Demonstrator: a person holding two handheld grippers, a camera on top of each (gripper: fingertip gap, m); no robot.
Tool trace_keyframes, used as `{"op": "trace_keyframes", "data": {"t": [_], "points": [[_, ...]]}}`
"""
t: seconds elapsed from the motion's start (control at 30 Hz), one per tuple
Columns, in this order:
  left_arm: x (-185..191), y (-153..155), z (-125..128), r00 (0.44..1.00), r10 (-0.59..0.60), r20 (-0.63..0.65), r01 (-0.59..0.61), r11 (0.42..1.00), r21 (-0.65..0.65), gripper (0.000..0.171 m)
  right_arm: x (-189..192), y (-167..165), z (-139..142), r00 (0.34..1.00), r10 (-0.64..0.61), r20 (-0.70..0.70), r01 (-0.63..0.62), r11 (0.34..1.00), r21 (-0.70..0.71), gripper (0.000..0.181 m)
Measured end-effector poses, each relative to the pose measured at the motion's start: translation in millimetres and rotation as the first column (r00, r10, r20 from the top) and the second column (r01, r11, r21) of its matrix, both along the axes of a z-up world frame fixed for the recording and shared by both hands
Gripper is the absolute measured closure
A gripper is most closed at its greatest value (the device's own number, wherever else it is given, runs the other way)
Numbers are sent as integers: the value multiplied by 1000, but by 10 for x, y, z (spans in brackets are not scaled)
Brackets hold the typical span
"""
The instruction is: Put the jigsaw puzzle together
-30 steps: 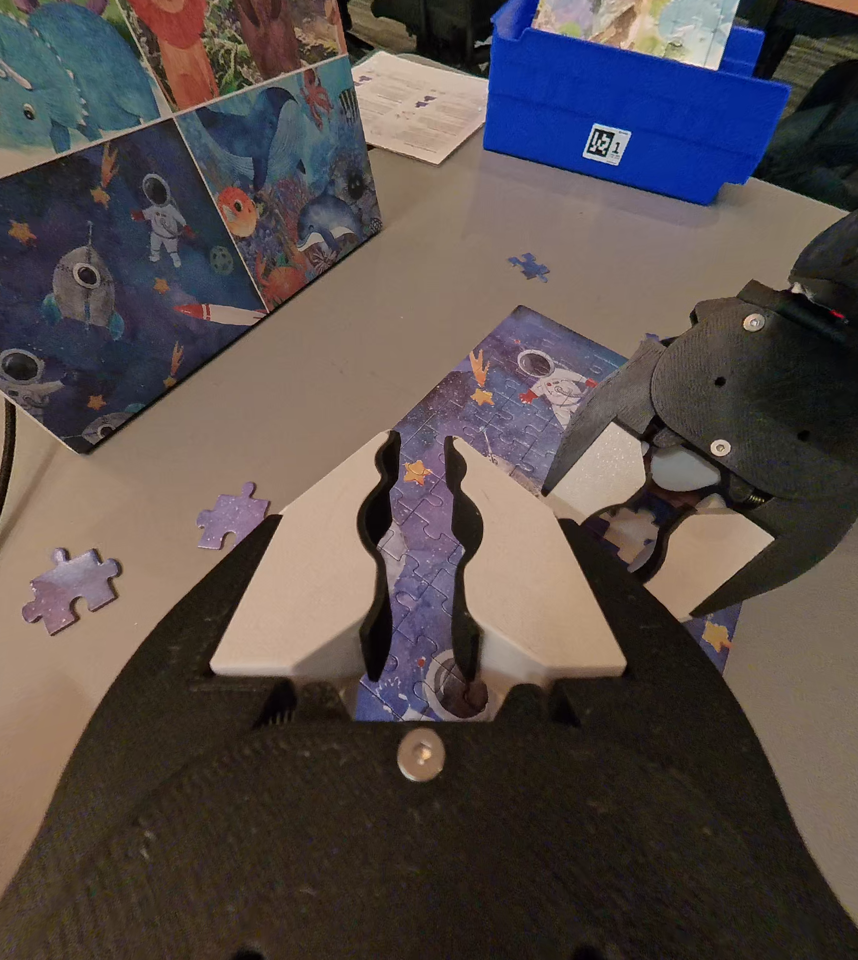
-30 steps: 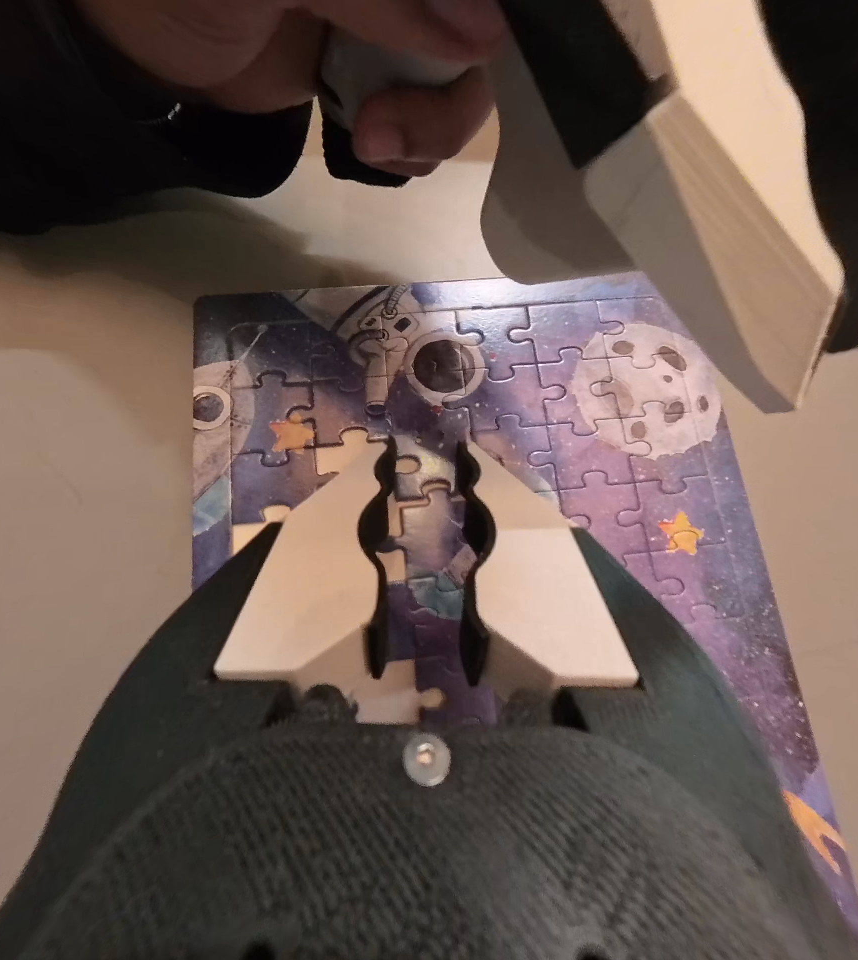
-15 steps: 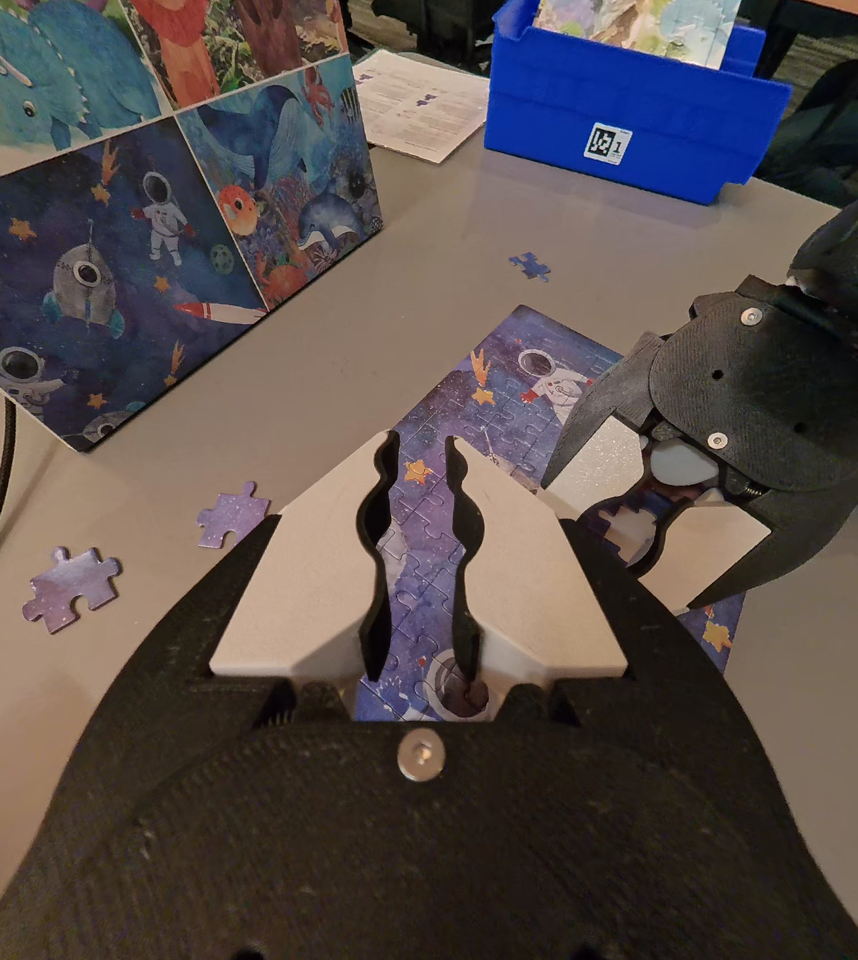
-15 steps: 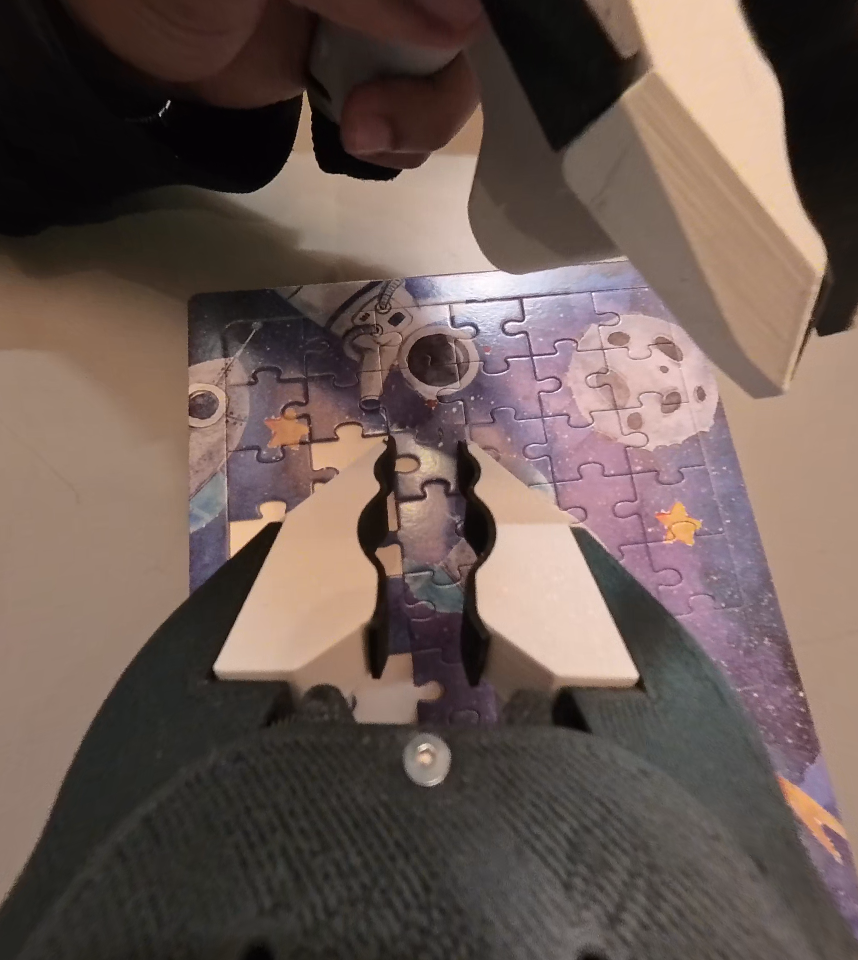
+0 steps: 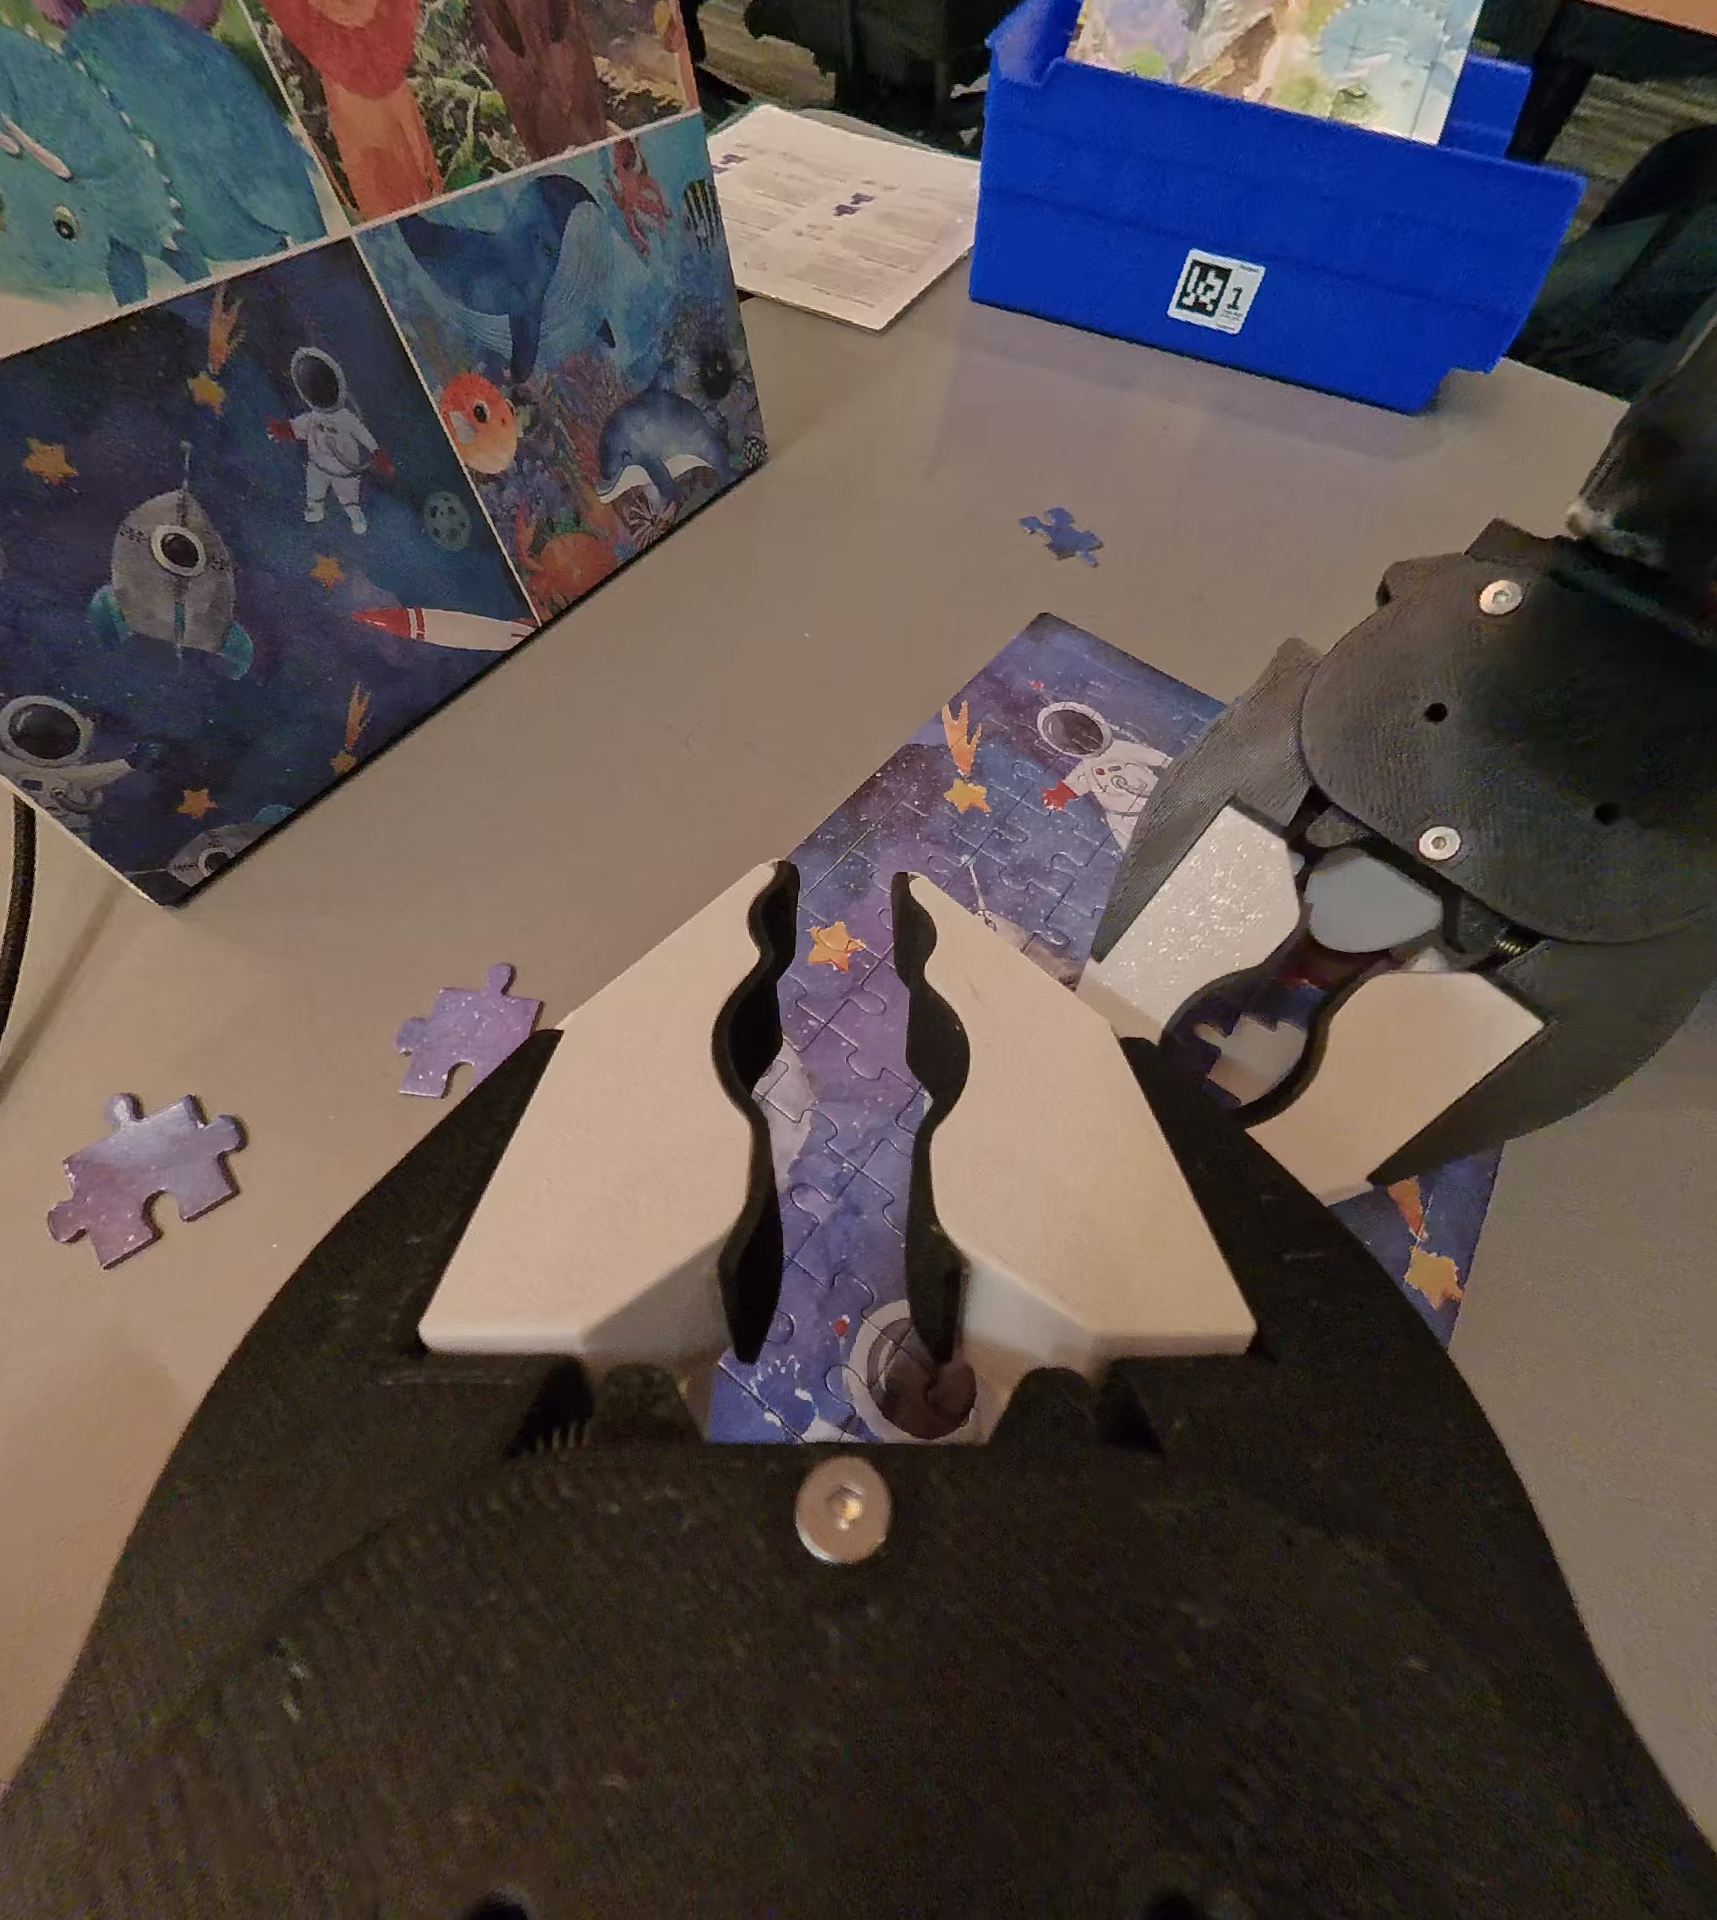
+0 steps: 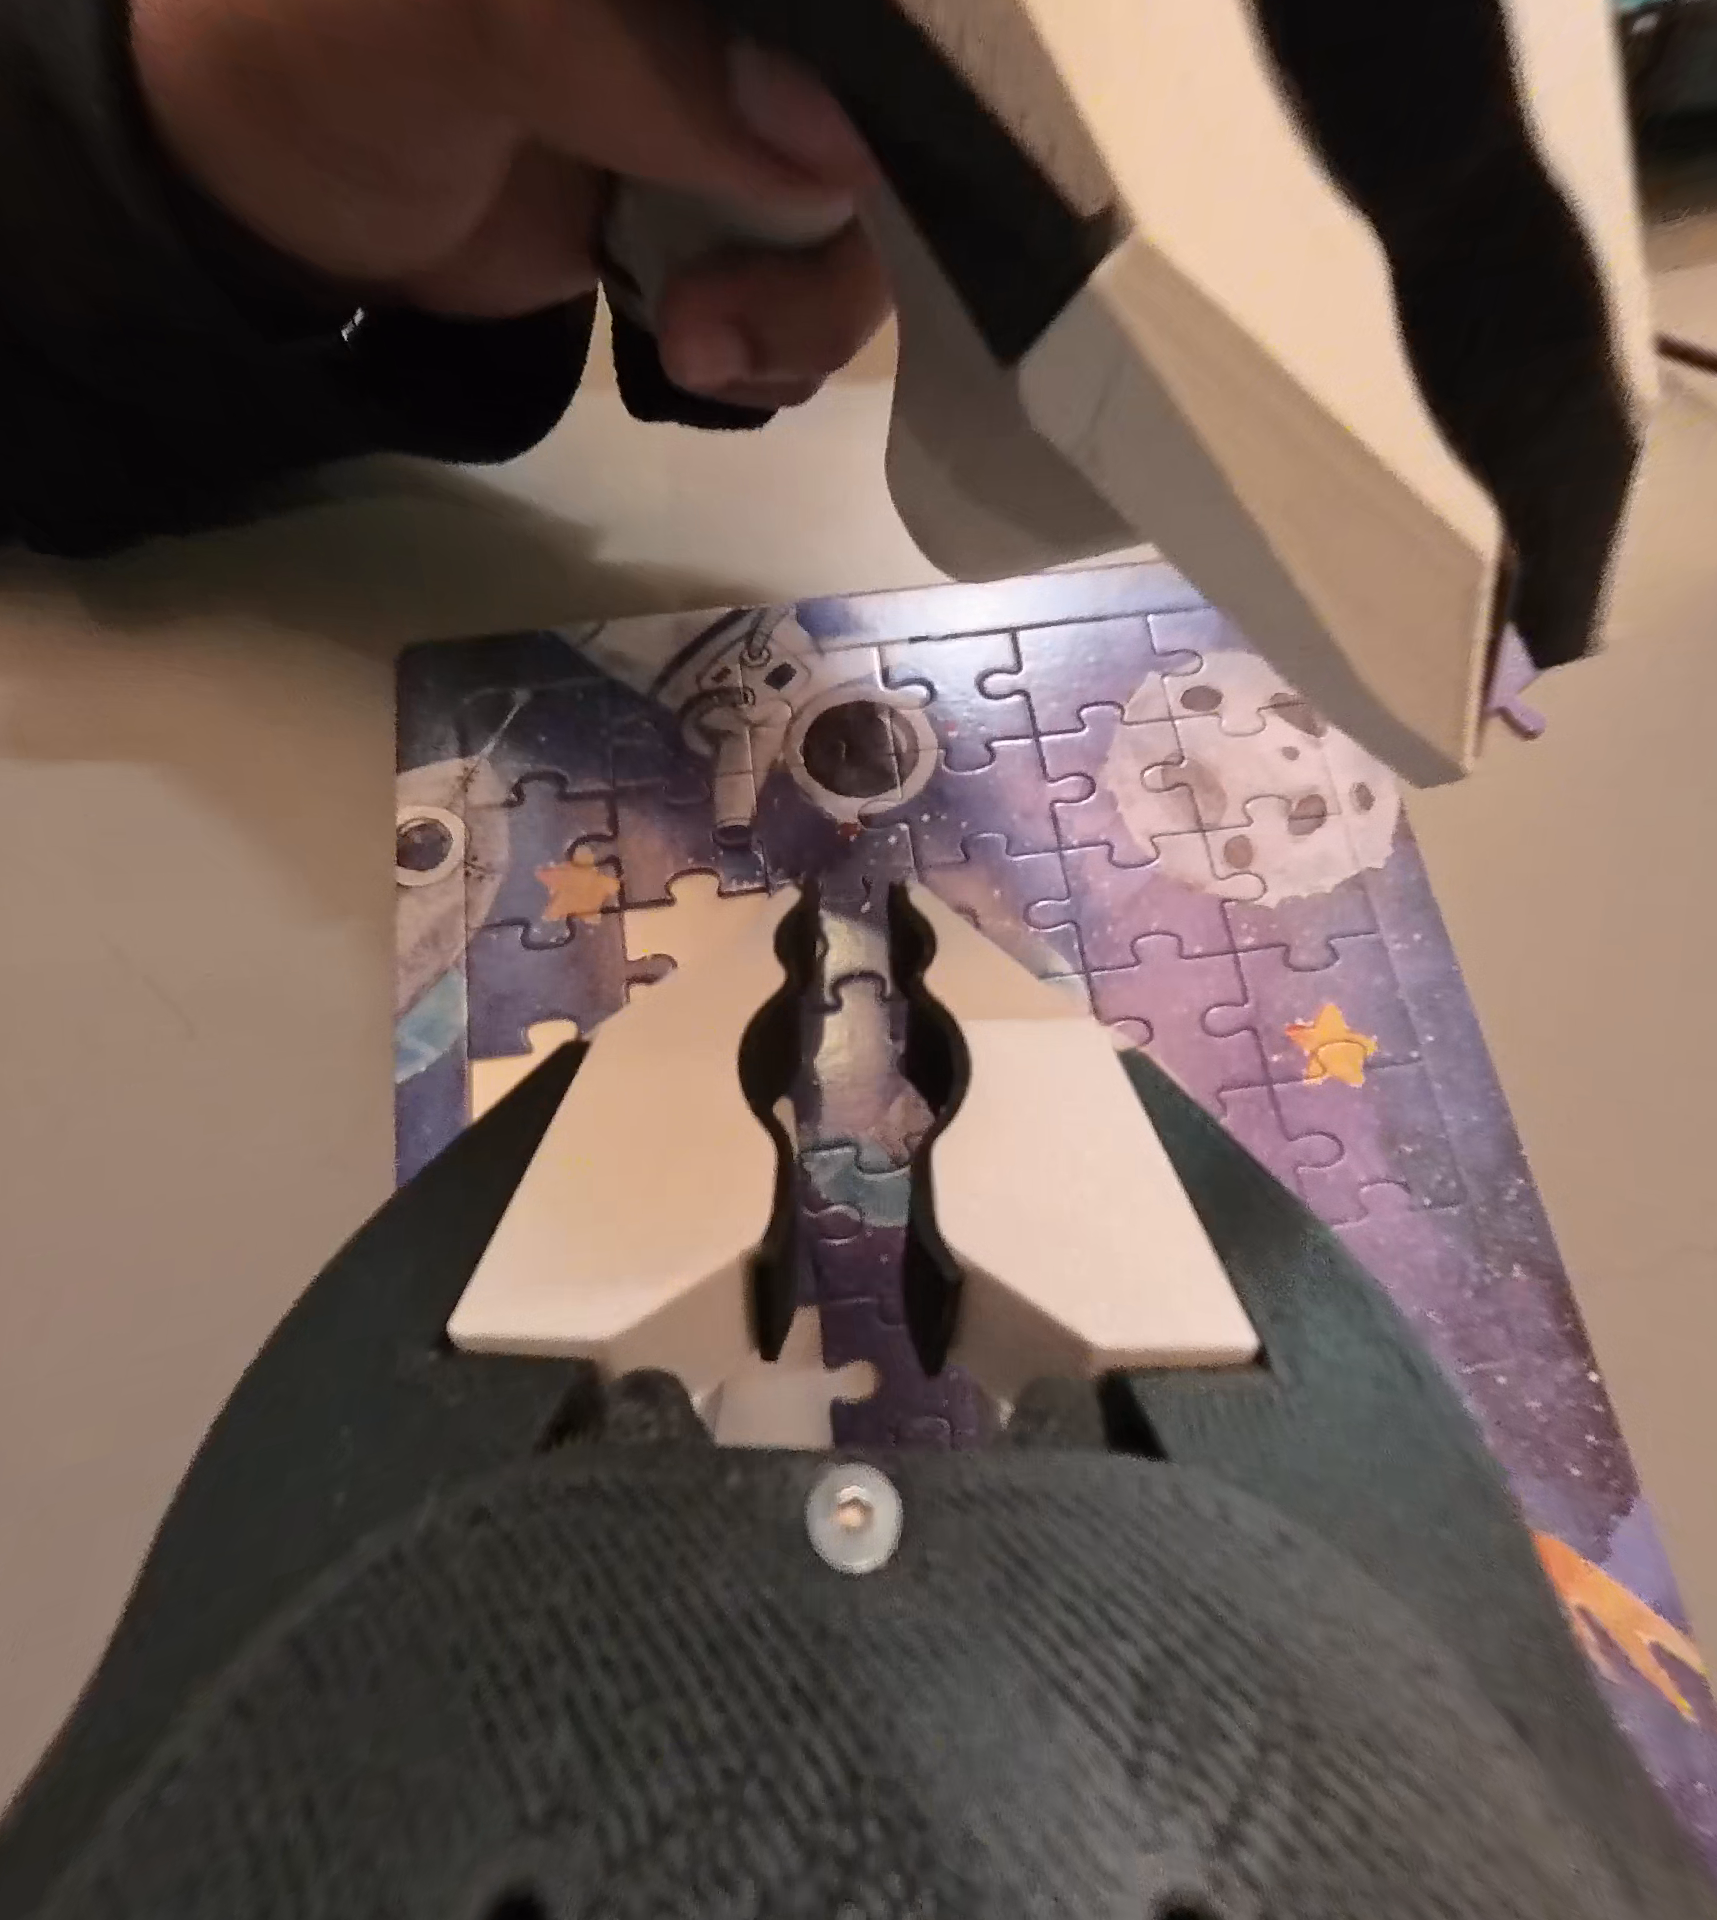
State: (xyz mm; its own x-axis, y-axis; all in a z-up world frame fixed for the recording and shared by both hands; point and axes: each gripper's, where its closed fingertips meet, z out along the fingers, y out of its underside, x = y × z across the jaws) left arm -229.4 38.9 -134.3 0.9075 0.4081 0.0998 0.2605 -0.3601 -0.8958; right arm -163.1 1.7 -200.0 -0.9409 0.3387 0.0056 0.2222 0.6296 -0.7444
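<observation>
My left tongs (image 5: 838, 909) hover over puzzle (image 5: 1010, 831), narrow gap between fingers, nothing held. My right tongs (image 6: 849, 899) low over puzzle (image 6: 1249, 935), slightly parted, empty; bare slots in board beside them. Puzzle flat mid-bench (image 5: 708, 727). Two loose pieces (image 5: 147, 1179) lie left of it, small one (image 5: 1062, 535) beyond, toward blue bin (image 5: 1249, 218).

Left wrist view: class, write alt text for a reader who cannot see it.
The left gripper hangs open over a nearly finished space puzzle on a grey table; the right gripper hovers beside it, with three loose pieces nearby.
</observation>
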Motion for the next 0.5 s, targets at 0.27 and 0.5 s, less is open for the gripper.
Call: {"op": "trace_keyframes", "data": {"t": [0.27,0.5], "points": [[4,0,-2,1000,-1,1,1,1000,-1,156,1,3,-4,1000,0,-2,0,1000,2,170],[6,0,-4,1000,-1,1,1,1000,-1,156,-18,38,-45,1000,-11,-2,11,1000,23,178]]}}
